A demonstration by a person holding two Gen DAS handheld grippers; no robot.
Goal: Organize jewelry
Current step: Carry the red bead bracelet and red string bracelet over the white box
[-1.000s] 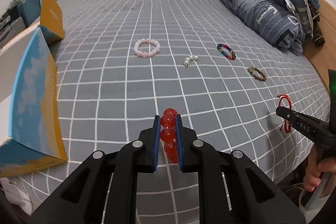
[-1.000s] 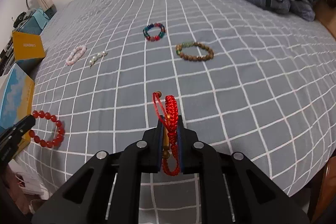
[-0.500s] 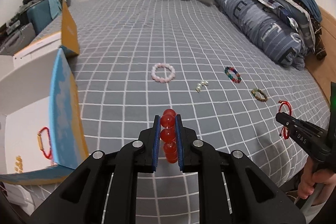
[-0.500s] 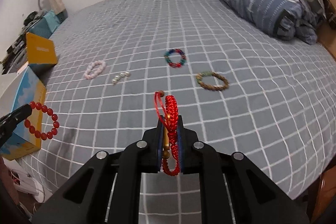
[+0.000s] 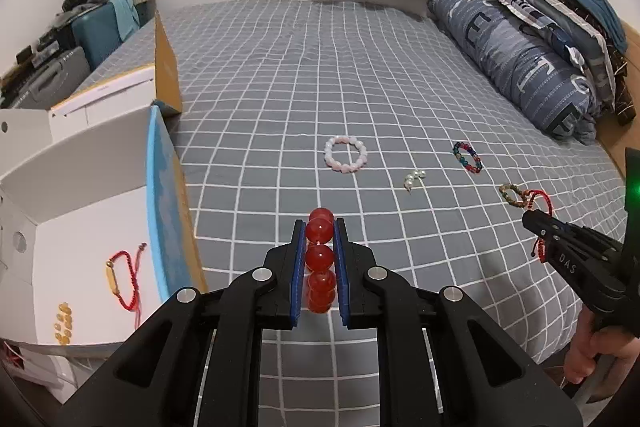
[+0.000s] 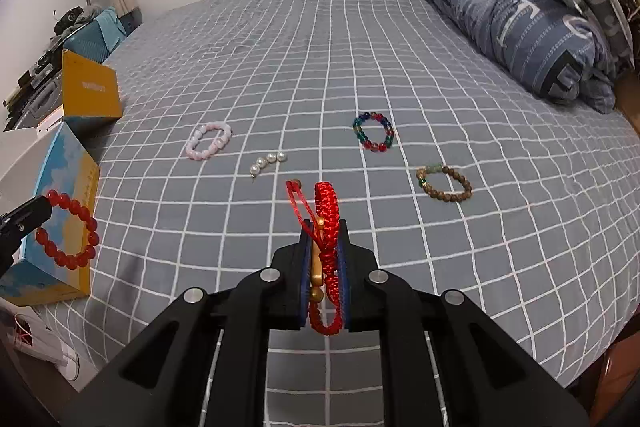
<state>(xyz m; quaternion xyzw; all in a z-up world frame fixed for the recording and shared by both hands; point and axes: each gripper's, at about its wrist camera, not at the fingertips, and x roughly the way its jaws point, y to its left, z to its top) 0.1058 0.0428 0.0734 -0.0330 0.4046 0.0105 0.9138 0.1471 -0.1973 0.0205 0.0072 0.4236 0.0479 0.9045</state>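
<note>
My left gripper (image 5: 319, 227) is shut on a red bead bracelet (image 5: 320, 255), held above the bed beside an open white box (image 5: 80, 267); the bracelet also shows in the right wrist view (image 6: 70, 235). My right gripper (image 6: 324, 231) is shut on a red woven cord bracelet (image 6: 328, 211), also held above the bed. On the grey checked bedspread (image 5: 280, 87) lie a pink bead bracelet (image 5: 346, 154), a short pearl strand (image 5: 414, 179), a multicoloured bead bracelet (image 5: 467, 157) and a brown wooden bead bracelet (image 6: 444, 184).
The open box has blue and yellow flaps (image 5: 164, 195) and holds a red cord bracelet (image 5: 124, 275) and small gold pieces (image 5: 64, 323). A second yellow box (image 6: 91, 91) stands behind it. Folded blue bedding (image 5: 520, 55) lines the right side. A suitcase (image 5: 104, 27) is at far left.
Both grippers have risen and pulled back from the bed, each still holding its bracelet. The inside of the open box has come into the left wrist view.
</note>
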